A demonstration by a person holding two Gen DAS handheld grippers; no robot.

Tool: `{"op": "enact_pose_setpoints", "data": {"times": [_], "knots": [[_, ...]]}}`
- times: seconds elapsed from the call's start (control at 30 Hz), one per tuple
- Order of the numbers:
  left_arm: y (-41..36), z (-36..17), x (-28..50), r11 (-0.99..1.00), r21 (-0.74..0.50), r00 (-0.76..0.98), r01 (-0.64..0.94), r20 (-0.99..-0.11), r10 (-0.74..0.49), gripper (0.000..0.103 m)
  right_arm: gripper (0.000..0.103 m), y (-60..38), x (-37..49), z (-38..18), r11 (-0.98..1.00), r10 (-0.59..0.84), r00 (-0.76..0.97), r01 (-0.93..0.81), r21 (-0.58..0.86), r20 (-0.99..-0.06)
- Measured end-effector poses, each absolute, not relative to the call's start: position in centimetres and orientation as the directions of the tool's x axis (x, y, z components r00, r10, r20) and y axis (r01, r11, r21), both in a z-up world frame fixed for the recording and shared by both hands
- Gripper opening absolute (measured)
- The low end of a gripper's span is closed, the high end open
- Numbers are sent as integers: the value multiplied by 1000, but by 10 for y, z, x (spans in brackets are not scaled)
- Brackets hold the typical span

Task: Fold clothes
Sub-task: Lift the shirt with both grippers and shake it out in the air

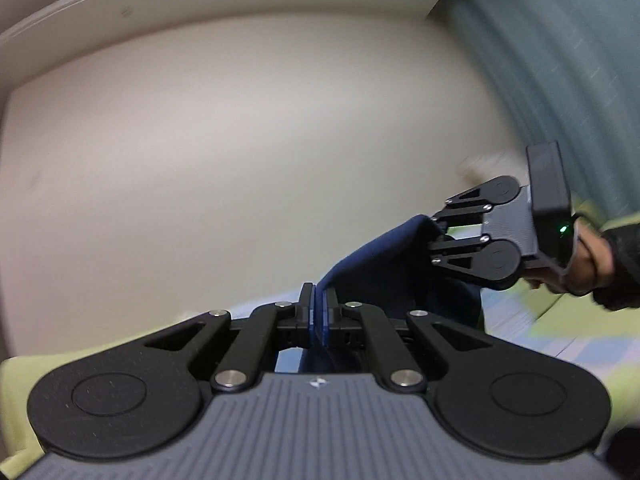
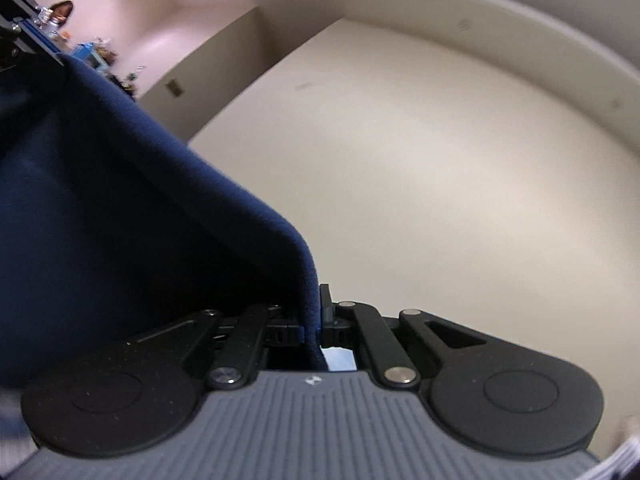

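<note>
One navy garment (image 1: 384, 264) hangs lifted between two grippers. The near left gripper (image 1: 319, 312) is pinched tight on its edge; the right gripper (image 1: 434, 240), farther right, likewise clamps it. Beyond stands a cream wall (image 1: 240, 140).

1. Left gripper (image 1: 319, 314) is tilted slightly upward, its jaws clamped together on a fold of blue cloth (image 1: 384, 256).
2. Right gripper (image 2: 316, 320) is raised and angled up, its jaws pinched on the same cloth.
3. A hand (image 1: 584, 260) in a dark sleeve grips the right gripper's handle.
</note>
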State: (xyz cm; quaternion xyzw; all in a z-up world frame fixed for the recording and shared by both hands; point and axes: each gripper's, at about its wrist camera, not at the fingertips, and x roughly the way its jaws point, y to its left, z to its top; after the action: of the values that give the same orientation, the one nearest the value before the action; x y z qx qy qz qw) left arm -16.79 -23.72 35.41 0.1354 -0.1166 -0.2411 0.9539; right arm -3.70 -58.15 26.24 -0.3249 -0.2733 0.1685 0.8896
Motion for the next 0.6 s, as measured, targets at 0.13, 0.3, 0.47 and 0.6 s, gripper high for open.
{"op": "enact_pose_setpoints", "data": {"times": [0.13, 0.3, 0.47, 0.6], "knots": [[-287, 349, -193, 756, 266, 742, 598, 173, -648, 1, 2, -655, -88, 274, 696, 384, 824, 38, -717, 416], [-328, 314, -176, 675, 134, 669, 726, 94, -738, 1, 3, -696, -81, 274, 522, 380, 877, 61, -851, 295], [-348, 232, -96, 704, -43, 696, 709, -111, -709, 1, 3, -671, 3, 234, 312, 444, 896, -123, -942, 31], [-332, 158, -36, 794, -113, 740, 598, -305, -600, 1, 3, -604, 91, 170, 170, 528, 827, -327, -930, -194]]}}
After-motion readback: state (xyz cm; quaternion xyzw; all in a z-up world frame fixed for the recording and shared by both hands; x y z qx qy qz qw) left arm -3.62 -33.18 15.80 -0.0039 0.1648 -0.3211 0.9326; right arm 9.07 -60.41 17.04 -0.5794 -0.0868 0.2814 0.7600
